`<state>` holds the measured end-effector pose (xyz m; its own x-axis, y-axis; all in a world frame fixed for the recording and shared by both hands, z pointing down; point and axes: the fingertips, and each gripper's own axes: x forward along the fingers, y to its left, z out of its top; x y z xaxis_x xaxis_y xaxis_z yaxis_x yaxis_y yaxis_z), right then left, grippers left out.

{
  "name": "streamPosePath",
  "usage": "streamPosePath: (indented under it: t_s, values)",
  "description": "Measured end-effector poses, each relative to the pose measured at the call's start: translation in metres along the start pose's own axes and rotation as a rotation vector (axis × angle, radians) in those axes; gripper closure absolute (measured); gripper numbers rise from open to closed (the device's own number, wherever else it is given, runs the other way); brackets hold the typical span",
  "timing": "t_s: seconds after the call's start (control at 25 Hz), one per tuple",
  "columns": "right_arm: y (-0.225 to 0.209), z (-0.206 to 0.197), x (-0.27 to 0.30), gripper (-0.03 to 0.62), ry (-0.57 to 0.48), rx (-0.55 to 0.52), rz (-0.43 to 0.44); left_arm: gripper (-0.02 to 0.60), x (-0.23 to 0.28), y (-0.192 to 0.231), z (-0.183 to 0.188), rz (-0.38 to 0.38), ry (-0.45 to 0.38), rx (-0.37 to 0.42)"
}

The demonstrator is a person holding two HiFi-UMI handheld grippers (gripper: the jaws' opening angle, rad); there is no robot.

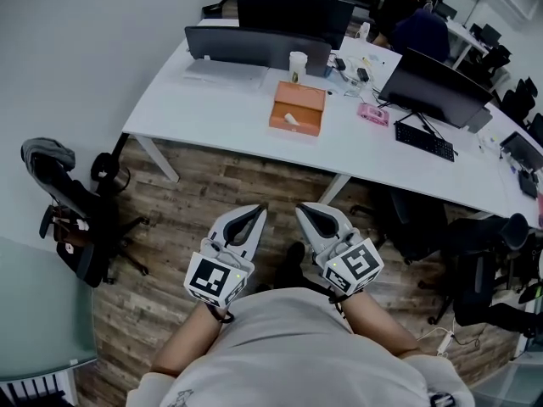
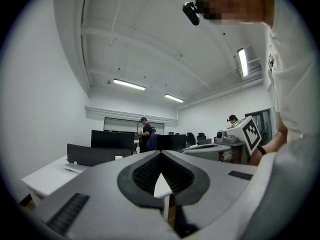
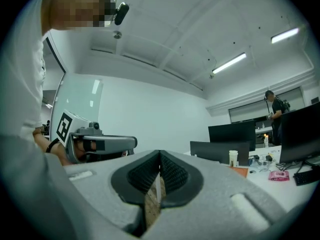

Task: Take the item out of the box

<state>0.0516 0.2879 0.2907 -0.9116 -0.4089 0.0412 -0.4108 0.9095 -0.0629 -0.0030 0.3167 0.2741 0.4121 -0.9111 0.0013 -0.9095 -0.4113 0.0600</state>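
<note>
An orange box point(image 1: 297, 108) lies open on the white desk point(image 1: 212, 108), with a small white item point(image 1: 291, 119) inside it. Both grippers are held close to my body over the wooden floor, well short of the desk. The left gripper point(image 1: 256, 214) is shut with nothing in it, its tips meeting point(image 2: 161, 155). My right gripper point(image 1: 305, 214) is also shut and empty point(image 3: 159, 156). From the right gripper view the orange box point(image 3: 240, 171) shows far off at the right, with the left gripper point(image 3: 95, 143) alongside.
On the desk stand dark monitors point(image 1: 293, 11), a white cup point(image 1: 297, 64), a pink pack point(image 1: 372, 114) and a keyboard point(image 1: 423, 140). Office chairs point(image 1: 76, 219) stand left and right on the floor. People are at the far desks point(image 1: 407, 15).
</note>
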Motion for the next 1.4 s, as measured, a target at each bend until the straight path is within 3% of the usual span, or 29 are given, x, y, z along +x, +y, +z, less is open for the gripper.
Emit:
streamPosePath:
  t_s: [0.6, 1.08, 1.4]
  values:
    - [-0.094, -0.013, 0.063, 0.591, 0.040, 0.027, 0.029, 0.584, 0.089, 0.061, -0.023, 0.028, 0.026, -0.058]
    - [-0.223, -0.018, 0.101, 0.591, 0.054, 0.025, 0.046, 0.584, 0.201, 0.111, -0.043, 0.074, 0.038, -0.075]
    - [-0.287, -0.008, 0.102, 0.591, 0.059, 0.033, 0.058, 0.584, 0.261, 0.115, -0.032, 0.073, 0.045, -0.064]
